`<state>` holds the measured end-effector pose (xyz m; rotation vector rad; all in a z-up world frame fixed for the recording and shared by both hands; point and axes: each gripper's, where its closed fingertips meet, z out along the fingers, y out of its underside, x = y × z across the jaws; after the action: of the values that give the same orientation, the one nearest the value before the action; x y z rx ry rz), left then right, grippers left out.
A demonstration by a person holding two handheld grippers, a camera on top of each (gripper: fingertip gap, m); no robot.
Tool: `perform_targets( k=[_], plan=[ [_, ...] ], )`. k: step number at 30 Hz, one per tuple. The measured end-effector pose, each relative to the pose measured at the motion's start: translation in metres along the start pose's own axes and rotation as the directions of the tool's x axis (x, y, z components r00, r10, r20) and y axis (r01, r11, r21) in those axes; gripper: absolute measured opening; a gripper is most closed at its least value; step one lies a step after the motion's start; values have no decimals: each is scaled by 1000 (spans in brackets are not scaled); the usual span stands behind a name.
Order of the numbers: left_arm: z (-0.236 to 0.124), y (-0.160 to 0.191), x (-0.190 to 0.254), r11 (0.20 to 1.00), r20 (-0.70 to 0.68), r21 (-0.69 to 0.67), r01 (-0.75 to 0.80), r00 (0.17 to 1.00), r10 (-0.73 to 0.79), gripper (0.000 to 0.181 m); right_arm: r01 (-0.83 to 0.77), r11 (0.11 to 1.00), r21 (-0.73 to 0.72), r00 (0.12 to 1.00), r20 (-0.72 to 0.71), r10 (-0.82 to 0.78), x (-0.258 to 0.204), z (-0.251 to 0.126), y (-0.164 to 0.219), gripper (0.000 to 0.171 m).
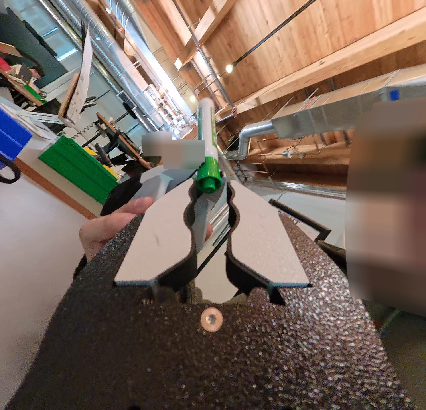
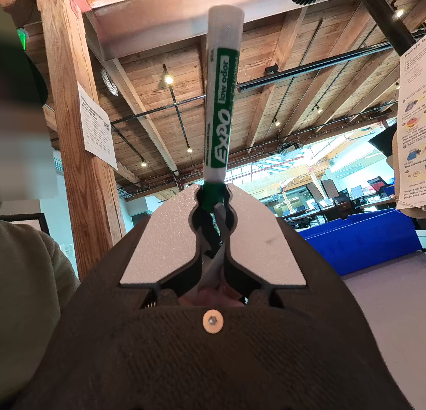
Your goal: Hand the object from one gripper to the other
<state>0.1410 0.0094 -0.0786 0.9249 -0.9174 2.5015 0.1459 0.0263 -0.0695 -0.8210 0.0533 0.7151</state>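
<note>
My right gripper [image 2: 213,189] clamps the green cap of a marker [image 2: 221,99] that stands upright toward the wooden ceiling [image 2: 276,64]; my left gripper [image 1: 211,186], fingers parted, brackets the same cap without visibly pinching it.

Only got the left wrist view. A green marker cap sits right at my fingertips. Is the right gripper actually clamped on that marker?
Observer: Yes. In the right wrist view the right gripper is shut on the white-barrelled marker with a green cap, pinching the cap itself.
Operator: Where does the barrel go from there?
Observer: Straight out past the right fingertips, toward the wooden plank ceiling.
Operator: Anything close on that side?
Observer: A thick wooden post stands to the left of the gripper, with a white paper sheet pinned on it.
</note>
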Motion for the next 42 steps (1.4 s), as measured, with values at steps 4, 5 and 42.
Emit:
perform_targets(
  k=[4,5,42],
  plan=[
    [-2,-5,-1,999,-6,36,12,1000,-11,19,19,1000,-22,1000,-7,-19,0,0,1,18],
    [-2,-5,-2,999,3,36,-5,1000,5,19,16,1000,-26,1000,-8,-16,1,-1,2,17],
    [-44,-14,-21,727,455,-506,-465,572,683,17,498,-233,-835,-14,261,-965,81,-66,11,19]
  ],
)
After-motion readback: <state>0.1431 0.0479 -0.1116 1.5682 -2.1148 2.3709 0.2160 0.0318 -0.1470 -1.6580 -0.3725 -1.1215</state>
